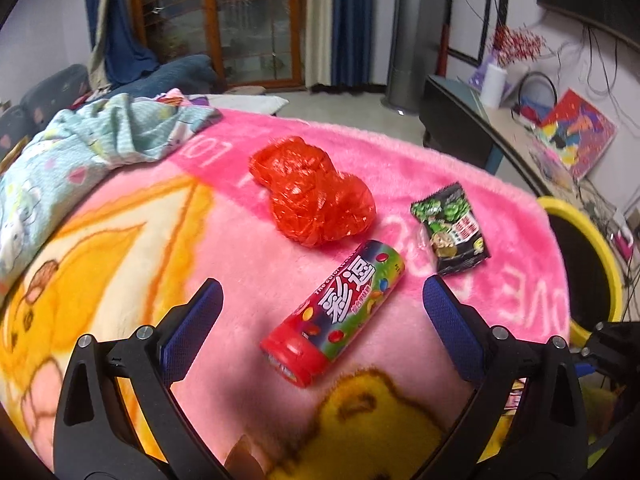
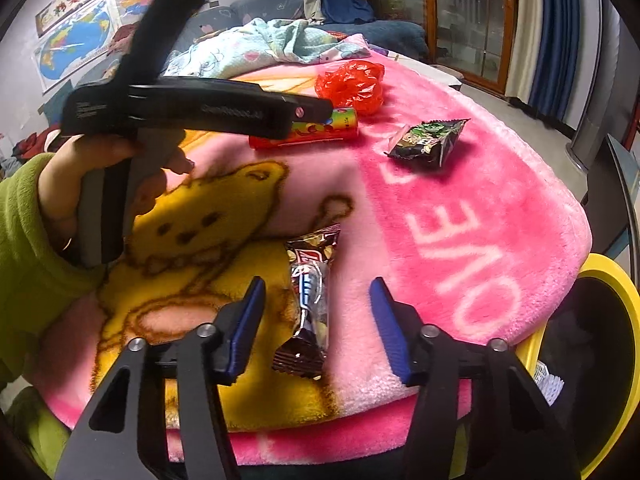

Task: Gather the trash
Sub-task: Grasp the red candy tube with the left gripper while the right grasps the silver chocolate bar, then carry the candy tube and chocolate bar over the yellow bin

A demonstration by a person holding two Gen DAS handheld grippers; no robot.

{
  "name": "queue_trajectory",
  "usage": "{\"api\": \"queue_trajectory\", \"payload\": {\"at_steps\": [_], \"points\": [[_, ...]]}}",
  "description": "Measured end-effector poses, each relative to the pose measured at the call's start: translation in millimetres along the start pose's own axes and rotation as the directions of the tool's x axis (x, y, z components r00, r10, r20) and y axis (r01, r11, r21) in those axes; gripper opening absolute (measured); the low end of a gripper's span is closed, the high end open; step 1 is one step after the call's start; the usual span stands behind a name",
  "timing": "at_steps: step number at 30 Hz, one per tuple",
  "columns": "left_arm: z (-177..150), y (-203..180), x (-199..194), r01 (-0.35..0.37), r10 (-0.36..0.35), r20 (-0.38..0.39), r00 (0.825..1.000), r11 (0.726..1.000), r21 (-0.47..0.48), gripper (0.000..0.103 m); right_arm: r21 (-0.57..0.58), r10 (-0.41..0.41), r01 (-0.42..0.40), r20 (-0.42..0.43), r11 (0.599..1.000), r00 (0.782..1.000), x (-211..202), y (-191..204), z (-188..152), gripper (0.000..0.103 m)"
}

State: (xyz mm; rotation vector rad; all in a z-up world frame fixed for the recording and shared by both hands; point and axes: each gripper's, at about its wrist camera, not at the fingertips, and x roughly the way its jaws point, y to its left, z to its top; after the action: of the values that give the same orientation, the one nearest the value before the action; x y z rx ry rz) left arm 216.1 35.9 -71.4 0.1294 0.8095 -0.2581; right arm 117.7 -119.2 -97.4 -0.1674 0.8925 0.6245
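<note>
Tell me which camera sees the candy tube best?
The left wrist view. The candy tube lies whole and close between the open left hand-held gripper fingers, label readable. In the right wrist view the tube is far away, and the left hand-held gripper's body hides much of it.

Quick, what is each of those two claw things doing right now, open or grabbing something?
Left gripper: open, holding nothing, candy tube lying between its fingers.
Right gripper: open, not gripping yet, chocolate bar wrapper between its fingers.
</note>
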Motion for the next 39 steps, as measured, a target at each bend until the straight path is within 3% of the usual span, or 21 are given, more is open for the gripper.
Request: {"api": "queue_trajectory", "payload": {"at_steps": [5, 9, 12, 16, 24, 39], "points": [[0.1, -2.4, 16.4, 0.034, -0.033, -0.045, 0.998, 0.999, 0.026, 0.085, 0.004, 0.002, -0.002, 0.001, 1.000, 1.000, 1.4, -5.0, 1.1, 0.037], [-2.5, -2.7, 24.4, 0.077, -0.076, -0.076, 0.994, 0.997, 0.008, 0.067, 0.025, 0.010, -0.010, 0.001, 1.000, 1.000, -1.5, -11.0, 0.0, 0.031], [-6.4, -9.1, 27.4, 0.068, -0.065, -0.092, 0.994, 0.997, 0.029, 0.063, 0.040, 0.016, -0.016, -0.001, 0.999, 1.000, -2.2, -14.5, 0.3, 0.027], [-10.3, -15.3, 23.8, 0.072, -0.068, -0.094, 0.993, 0.997, 0.040, 0.048, 0.058, 0.022, -0.022, -0.002, 0.998, 1.000, -2.3, -17.1, 0.4, 0.023], [-17.1, -16.1, 16.7, 0.071, -0.072, -0.095, 0.993, 0.997, -0.019, 0.027, 0.077, 0.028, -0.028, -0.002, 0.997, 1.000, -6.6, -19.8, 0.5, 0.016], [-29.7, -13.7, -21.2, 0.086, -0.088, -0.001, 0.996, 0.980, -0.181, 0.027, 0.080, 0.016, -0.020, 0.044, 0.997, 0.999, -30.0, -30.5, 5.4, 0.016]]}}
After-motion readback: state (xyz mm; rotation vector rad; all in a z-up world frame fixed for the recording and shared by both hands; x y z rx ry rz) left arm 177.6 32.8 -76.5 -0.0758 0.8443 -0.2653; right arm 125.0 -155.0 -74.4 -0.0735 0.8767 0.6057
